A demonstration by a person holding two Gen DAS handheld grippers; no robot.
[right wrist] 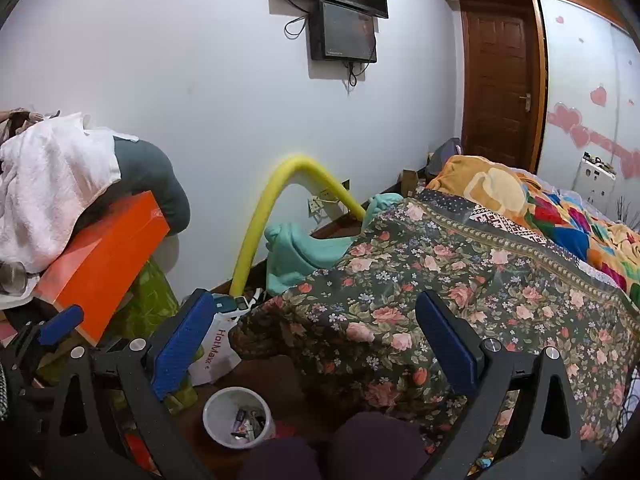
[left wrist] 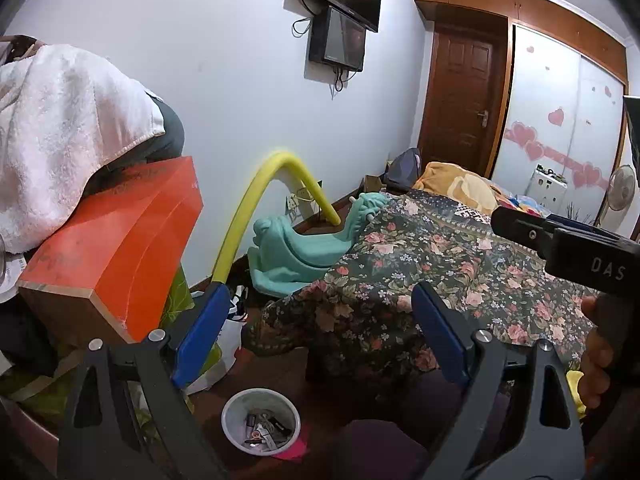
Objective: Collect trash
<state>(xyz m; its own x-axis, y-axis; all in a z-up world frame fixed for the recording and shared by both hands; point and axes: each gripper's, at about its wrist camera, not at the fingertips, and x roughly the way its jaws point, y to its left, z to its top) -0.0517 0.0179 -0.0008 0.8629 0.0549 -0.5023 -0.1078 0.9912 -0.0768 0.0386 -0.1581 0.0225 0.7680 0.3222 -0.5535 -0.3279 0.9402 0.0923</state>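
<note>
A small white trash bin [left wrist: 261,421] stands on the dark floor beside the bed, with wrappers and scraps inside; it also shows in the right wrist view [right wrist: 237,417]. A pink scrap [left wrist: 294,449] lies on the floor against the bin. My left gripper [left wrist: 320,336] is open and empty, held above the bin and the bed corner. My right gripper [right wrist: 316,338] is open and empty, also above the bin. The right gripper's body [left wrist: 568,240] shows at the right of the left wrist view, and a left fingertip [right wrist: 60,328] shows at the left of the right wrist view.
A bed with a floral cover [left wrist: 420,272] fills the right. An orange box [left wrist: 112,248] under white towels [left wrist: 60,128] stands left. A yellow foam tube [left wrist: 260,200], teal cloth [left wrist: 296,252] and a white plastic bag [right wrist: 218,350] lie by the wall. A wooden door [left wrist: 460,92] stands at the back.
</note>
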